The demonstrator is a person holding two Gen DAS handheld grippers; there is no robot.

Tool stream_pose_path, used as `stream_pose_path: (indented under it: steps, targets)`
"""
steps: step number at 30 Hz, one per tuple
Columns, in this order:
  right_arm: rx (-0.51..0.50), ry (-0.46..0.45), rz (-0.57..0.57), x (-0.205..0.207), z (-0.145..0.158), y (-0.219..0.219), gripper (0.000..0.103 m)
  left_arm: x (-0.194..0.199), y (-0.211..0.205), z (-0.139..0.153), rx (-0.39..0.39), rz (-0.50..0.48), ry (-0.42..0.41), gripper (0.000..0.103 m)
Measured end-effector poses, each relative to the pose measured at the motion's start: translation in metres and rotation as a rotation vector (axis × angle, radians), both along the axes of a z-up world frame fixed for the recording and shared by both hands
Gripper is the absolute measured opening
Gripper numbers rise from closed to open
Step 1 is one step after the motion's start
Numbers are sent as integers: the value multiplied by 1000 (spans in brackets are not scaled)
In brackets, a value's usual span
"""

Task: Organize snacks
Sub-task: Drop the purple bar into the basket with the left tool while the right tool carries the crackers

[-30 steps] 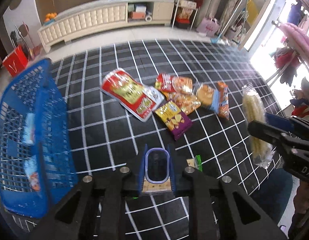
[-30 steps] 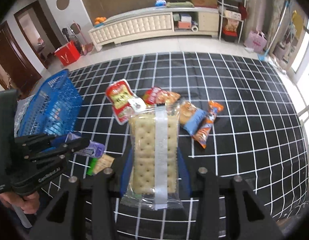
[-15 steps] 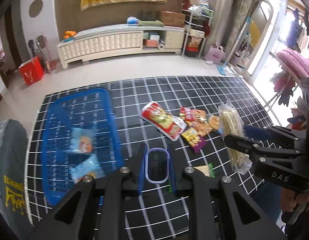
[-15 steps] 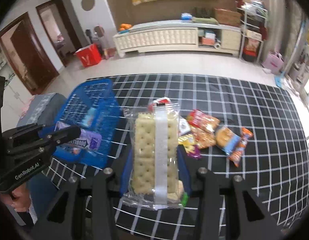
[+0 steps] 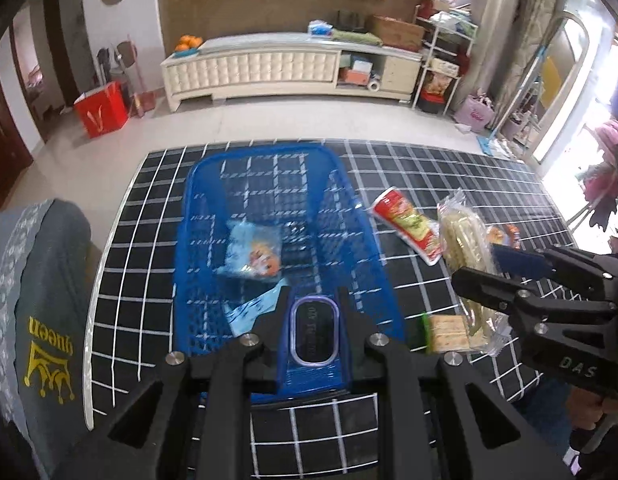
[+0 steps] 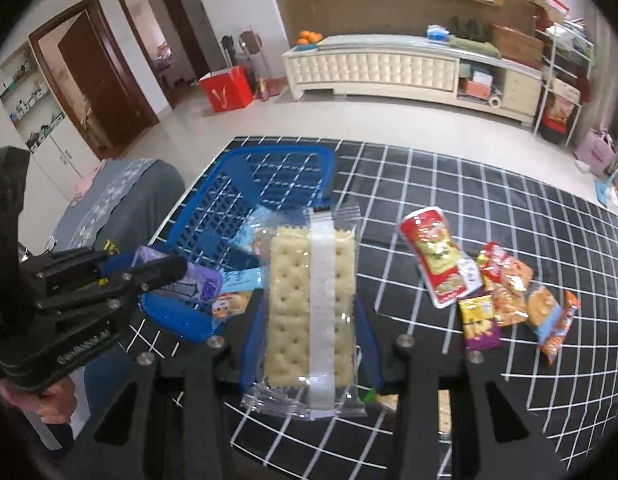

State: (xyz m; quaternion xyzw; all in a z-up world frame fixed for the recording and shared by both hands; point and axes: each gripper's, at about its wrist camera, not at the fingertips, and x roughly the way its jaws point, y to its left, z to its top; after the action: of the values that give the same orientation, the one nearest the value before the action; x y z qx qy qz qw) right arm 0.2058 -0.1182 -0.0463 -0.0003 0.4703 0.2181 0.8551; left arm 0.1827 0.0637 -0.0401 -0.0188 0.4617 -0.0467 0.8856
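Note:
My left gripper (image 5: 313,330) is shut on a purple snack packet (image 5: 313,335) and holds it above the near end of the blue basket (image 5: 351,216); it also shows in the right wrist view (image 6: 177,276). My right gripper (image 6: 311,320) is shut on a clear pack of crackers (image 6: 311,300), just right of the basket (image 6: 229,168); the pack also shows in the left wrist view (image 5: 467,240). A few light-blue snack packs (image 5: 251,250) lie in the basket. A red pouch (image 6: 441,260) and several small snack bags (image 6: 509,300) lie on the black grid mat.
A small cracker pack with a green edge (image 5: 447,334) lies on the mat (image 5: 149,240) right of the basket. A grey cushion (image 5: 33,320) sits left of the mat. A white cabinet (image 5: 289,68) and a red bag (image 5: 103,109) stand across the floor.
Both grippers have swung left toward the basket, each keeping its pack. The basket now lies straight ahead of the left gripper, and the loose snacks have slid to the right.

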Motion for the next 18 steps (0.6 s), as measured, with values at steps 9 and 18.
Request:
stream_pose_path:
  steps: [9,18]
  targets:
    - [-35,38,25,14,-16,31,47,23,27,-32,-23,32,61,18]
    - [-45,56,6,21,-22,35,47,45,41,-51,32,75,96,46]
